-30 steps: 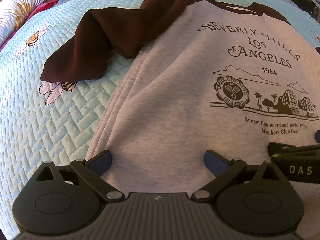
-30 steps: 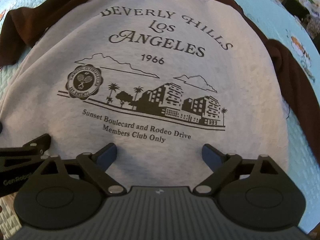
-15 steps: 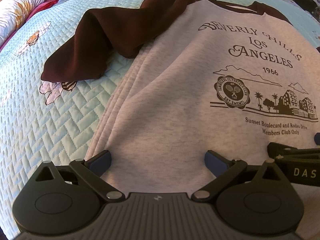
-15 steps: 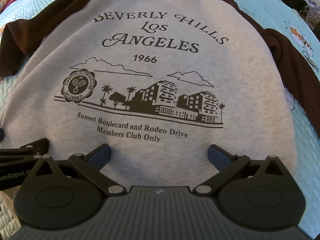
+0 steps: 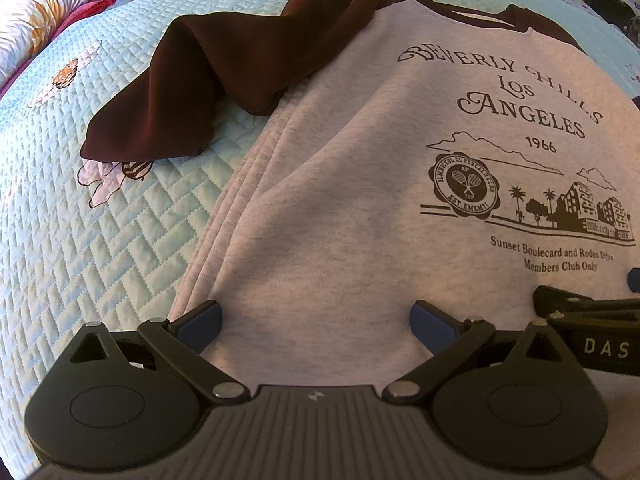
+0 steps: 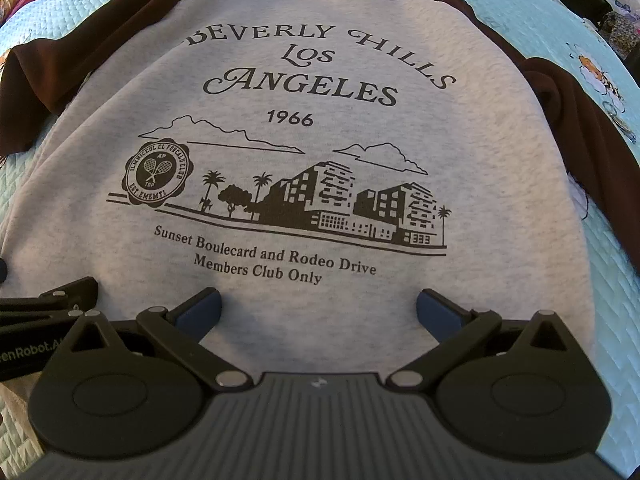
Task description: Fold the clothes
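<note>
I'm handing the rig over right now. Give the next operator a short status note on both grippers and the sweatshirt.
Left gripper: open, empty, over the hem near the shirt's left side.
Right gripper: open, empty, over the hem below the print.
Sweatshirt: flat, print up, on the quilted bedspread. Left sleeve lies bunched outward; right sleeve runs down along the body's edge.
Done: spread out, no fold yet.
Left: fold sleeves in, then fold the body.
</note>
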Tool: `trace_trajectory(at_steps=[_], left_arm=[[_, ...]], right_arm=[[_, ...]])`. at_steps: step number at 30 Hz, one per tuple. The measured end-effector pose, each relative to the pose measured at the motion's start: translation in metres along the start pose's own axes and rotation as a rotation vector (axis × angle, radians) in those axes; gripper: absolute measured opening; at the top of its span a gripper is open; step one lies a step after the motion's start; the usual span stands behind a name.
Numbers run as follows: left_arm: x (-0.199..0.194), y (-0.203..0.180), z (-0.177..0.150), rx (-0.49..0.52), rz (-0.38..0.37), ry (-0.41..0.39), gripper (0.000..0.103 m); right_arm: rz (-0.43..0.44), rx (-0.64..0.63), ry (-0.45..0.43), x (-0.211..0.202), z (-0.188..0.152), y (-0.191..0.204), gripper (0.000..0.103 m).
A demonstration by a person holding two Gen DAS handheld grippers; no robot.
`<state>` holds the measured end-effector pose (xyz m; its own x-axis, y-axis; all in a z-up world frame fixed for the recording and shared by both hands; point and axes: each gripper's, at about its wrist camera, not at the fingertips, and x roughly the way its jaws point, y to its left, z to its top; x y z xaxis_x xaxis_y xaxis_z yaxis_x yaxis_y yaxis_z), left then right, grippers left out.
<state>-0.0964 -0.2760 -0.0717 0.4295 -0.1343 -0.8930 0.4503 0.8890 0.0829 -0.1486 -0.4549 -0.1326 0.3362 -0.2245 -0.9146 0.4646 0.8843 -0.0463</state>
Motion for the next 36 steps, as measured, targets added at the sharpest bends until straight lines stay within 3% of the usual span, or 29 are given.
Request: trace_trajectory(at_steps=[36], left_arm=[[0.002, 0.002, 0.006, -0.001, -0.015, 0.025, 0.103]], right_arm=[[0.014, 0.031, 0.059, 0.003, 0.011, -0.001, 0.103]])
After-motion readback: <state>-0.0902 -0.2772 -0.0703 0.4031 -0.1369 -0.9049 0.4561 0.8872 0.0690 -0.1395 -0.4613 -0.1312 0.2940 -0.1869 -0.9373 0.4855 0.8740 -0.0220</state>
